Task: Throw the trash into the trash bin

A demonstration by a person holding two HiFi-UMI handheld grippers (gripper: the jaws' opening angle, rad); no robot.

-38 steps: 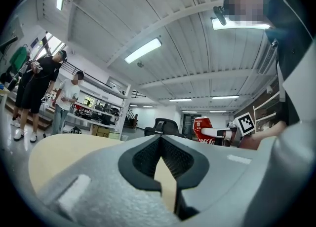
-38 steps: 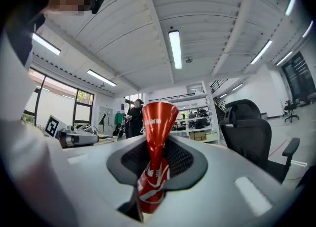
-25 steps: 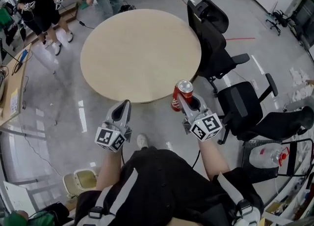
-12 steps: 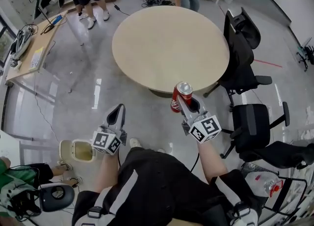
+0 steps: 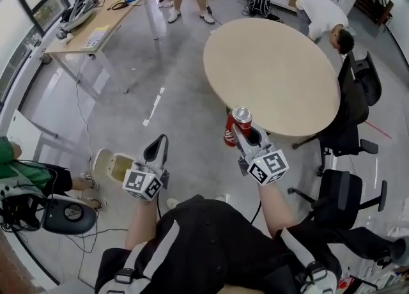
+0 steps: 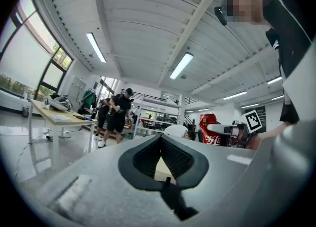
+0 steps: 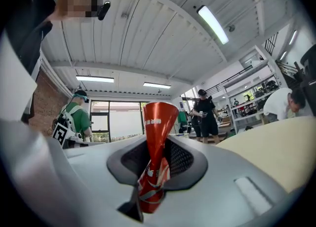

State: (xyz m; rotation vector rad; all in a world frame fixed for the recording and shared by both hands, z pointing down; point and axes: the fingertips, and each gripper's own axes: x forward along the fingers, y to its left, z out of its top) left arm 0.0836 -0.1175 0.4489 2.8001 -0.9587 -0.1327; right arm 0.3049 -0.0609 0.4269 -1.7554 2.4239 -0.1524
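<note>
My right gripper [image 5: 243, 134] is shut on a red soda can [image 5: 237, 125], dented where the pads squeeze it. In the right gripper view the can [image 7: 156, 158] stands upright between the jaws of the right gripper [image 7: 157, 164]. Level with it on the left, my left gripper [image 5: 160, 146] is shut with nothing in it; in its own view the left gripper [image 6: 160, 153] has its pads meeting, and the can [image 6: 208, 128] shows off to the right. A small cream trash bin [image 5: 110, 166] with its lid up stands on the floor just left of the left gripper.
A round beige table [image 5: 275, 69] lies ahead to the right, with black office chairs [image 5: 348, 123] beside it. A long desk [image 5: 96, 27] stands at the upper left. People stand at the back, and one sits at the left edge with gear [image 5: 64, 217] and cables on the floor.
The head view has swung left: the table has slid to the right and the trash bin has come in beside the left gripper. Both grippers hold the same pose, the can still gripped.
</note>
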